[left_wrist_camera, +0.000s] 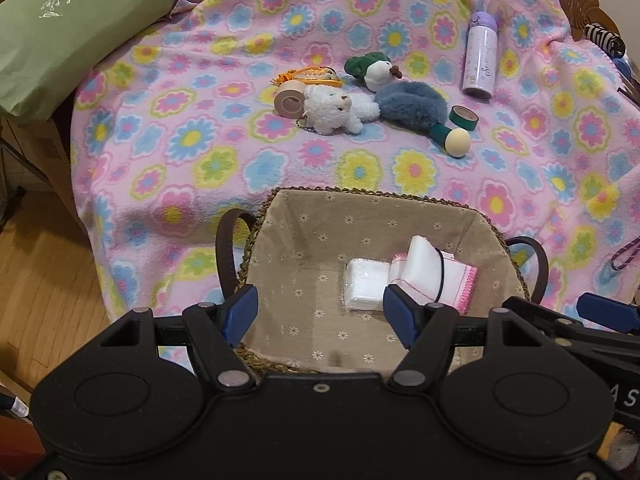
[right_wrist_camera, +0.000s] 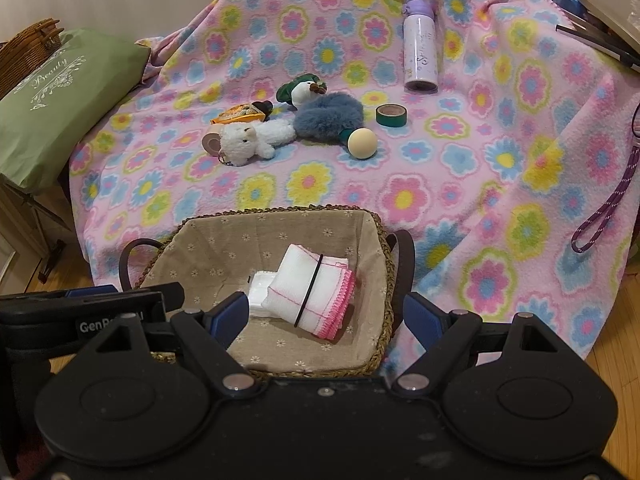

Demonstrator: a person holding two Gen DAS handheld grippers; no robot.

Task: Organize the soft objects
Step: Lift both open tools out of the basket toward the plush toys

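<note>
Nearest, the left tool (left_wrist_camera: pixel 320 316) and right tool (right_wrist_camera: pixel 325 316) hang side by side over the lined basket (left_wrist_camera: pixel 400 200), jaws apart on both, nothing between them. In the basket lie a folded white cloth with pink edging (right_wrist_camera: pixel 312 292) and a white packet (left_wrist_camera: pixel 366 286) partly beneath it. Beyond, on the flowered blanket (left_wrist_camera: pixel 200 152), soft items remain uncollected: a white plush lamb (left_wrist_camera: pixel 340 110), a blue fluffy piece (left_wrist_camera: pixel 408 104) touching it, and a green-capped plush (left_wrist_camera: pixel 370 70). Judgement: between placements; the next move calls for reaching forward to one plush, leaving the tape rolls and the bottle (left_wrist_camera: pixel 480 56) alone.
</note>
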